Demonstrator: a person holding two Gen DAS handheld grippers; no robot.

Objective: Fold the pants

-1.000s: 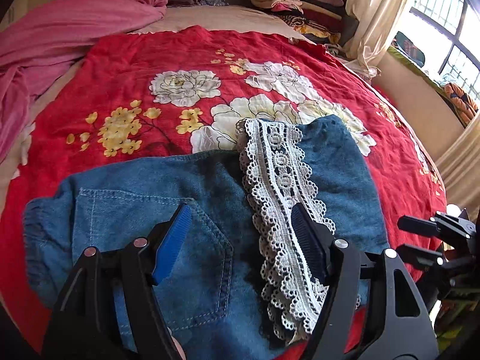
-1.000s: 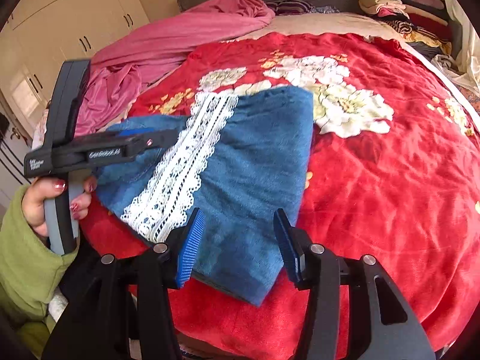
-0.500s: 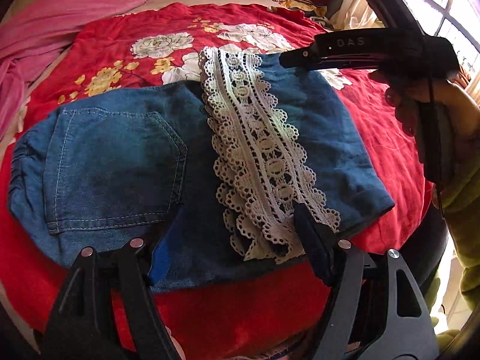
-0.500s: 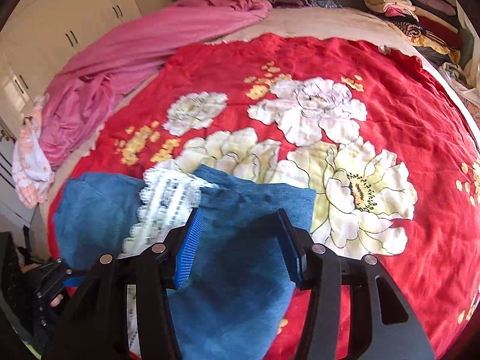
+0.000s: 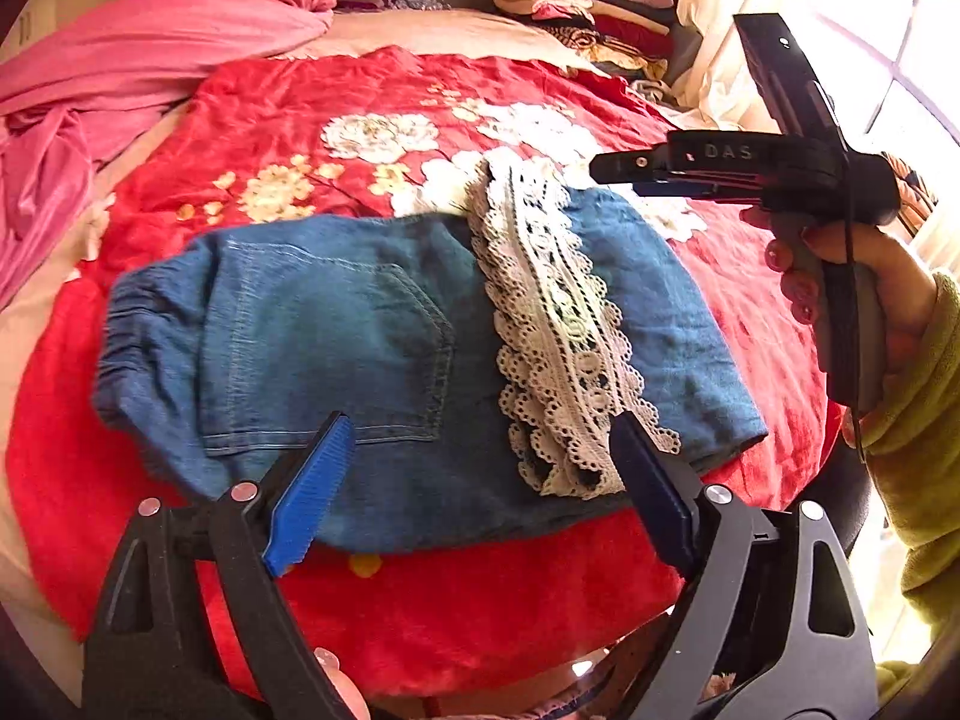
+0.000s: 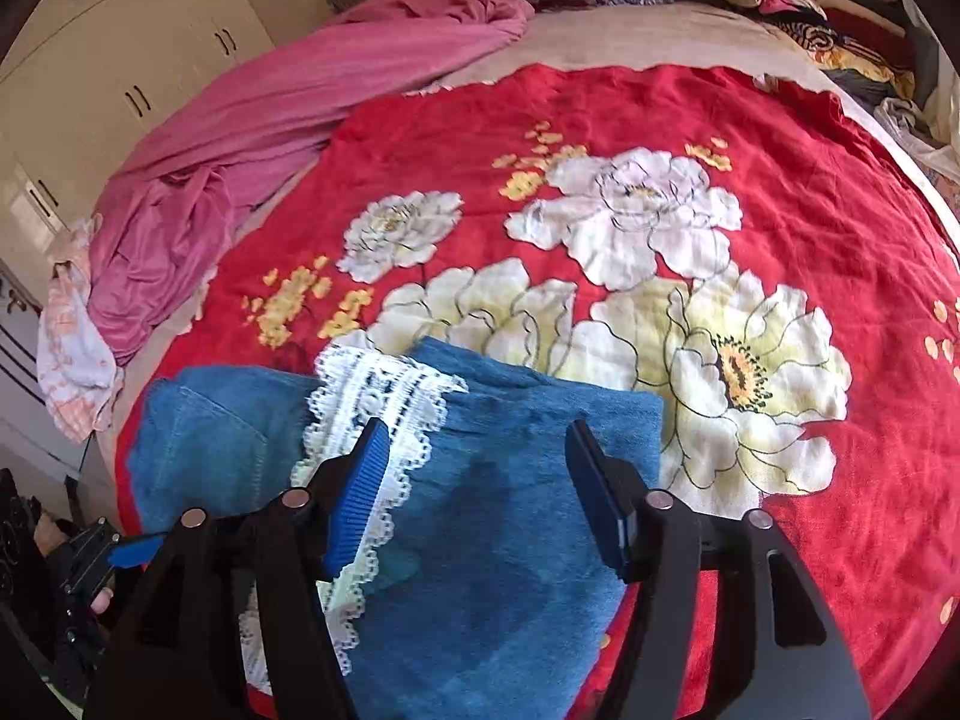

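Pants (image 5: 372, 354) of blue denim lie folded flat at the near edge of the red floral blanket (image 5: 336, 96), which covers most of the bed; a pink sheet (image 5: 120, 66) is bunched along its far left. White lace trim (image 5: 552, 324) runs across the denim's right half. The left gripper (image 5: 480, 498) hovers over the near hem, jaws wide apart, gripping nothing. The right gripper (image 6: 474, 492) hangs above the right part, equally spread and empty.

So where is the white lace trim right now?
In the left wrist view, the white lace trim runs across the folded blue denim pants, right of the back pocket, on the red floral blanket.
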